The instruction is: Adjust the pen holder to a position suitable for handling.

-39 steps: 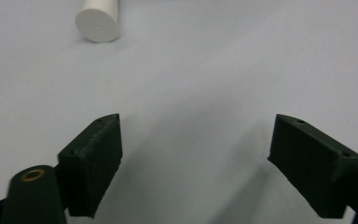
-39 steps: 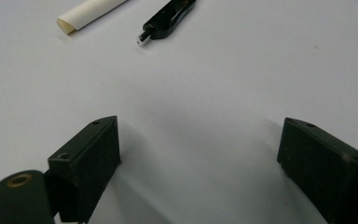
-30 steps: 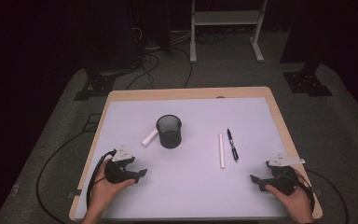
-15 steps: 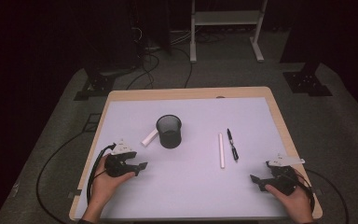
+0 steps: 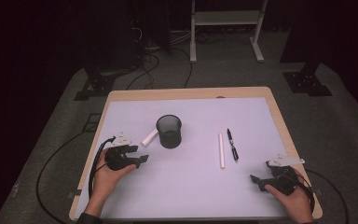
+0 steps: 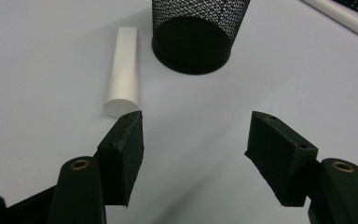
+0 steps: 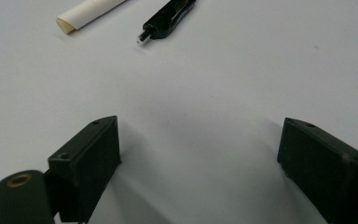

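The table (image 5: pixel 279 121) has a light wooden top with rounded corners, most of it covered by a pale lilac-white mat (image 5: pixel 200 186). It stands on grey carpeted flooring (image 5: pixel 345 140). Black cables (image 5: pixel 158 60) run across the floor behind the table (several looped together). A white metal-framed stand (image 5: pixel 226 18) sits at the far side. Two black flat base plates (image 5: pixel 307 81) rest on the floor, one at each far corner. The surrounding room is dark

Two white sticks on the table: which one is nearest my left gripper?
The short white stick lying just left of the black mesh cup. Its end sits right ahead of the left gripper. The longer white stick lies farther right, beside the black pen.
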The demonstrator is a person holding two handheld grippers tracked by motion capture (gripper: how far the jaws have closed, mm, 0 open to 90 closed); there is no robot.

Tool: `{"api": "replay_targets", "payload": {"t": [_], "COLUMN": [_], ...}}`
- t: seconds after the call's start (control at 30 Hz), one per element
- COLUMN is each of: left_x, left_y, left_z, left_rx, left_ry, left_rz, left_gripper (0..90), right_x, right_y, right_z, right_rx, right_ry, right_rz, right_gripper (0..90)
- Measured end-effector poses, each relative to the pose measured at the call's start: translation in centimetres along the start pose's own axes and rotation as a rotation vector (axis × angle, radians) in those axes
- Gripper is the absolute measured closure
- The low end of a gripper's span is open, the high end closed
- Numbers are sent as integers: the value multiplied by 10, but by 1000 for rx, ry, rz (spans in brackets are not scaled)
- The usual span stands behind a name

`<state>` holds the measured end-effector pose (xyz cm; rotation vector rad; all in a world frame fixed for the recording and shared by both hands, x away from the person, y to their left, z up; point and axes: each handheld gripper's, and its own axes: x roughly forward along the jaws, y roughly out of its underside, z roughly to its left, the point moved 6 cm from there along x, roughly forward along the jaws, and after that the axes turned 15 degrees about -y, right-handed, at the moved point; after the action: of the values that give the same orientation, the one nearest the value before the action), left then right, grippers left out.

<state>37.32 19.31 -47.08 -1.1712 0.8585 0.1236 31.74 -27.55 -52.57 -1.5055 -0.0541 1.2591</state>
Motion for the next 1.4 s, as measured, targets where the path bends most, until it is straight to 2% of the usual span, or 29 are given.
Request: {"api": "replay_targets", "payload": {"t": [0.27, 0.6, 0.9, 1.17, 1.4], "left_x": [3, 9, 13, 16, 17], "left_y": [-13, -33, -45, -61, -71], "left_z": [-1, 0, 2, 3, 2], "left_rx": [-10, 3, 8, -14, -7], "left_ry": [8, 6, 22, 49, 60], "left_rz": [-6, -3, -13, -13, -13], "left_gripper": [375, 395, 406, 442, 461], "right_x": [0, 0, 0, 0, 0], "right_y": [0, 0, 0, 0, 0], "right_z": [0, 0, 0, 0, 0], "right_rx": [1, -1, 0, 0, 0], "right_ry": [-1, 0, -1, 0, 0], "right_rz": [0, 2, 1, 1, 1], "right_gripper": [119, 119, 119, 119, 119]}}
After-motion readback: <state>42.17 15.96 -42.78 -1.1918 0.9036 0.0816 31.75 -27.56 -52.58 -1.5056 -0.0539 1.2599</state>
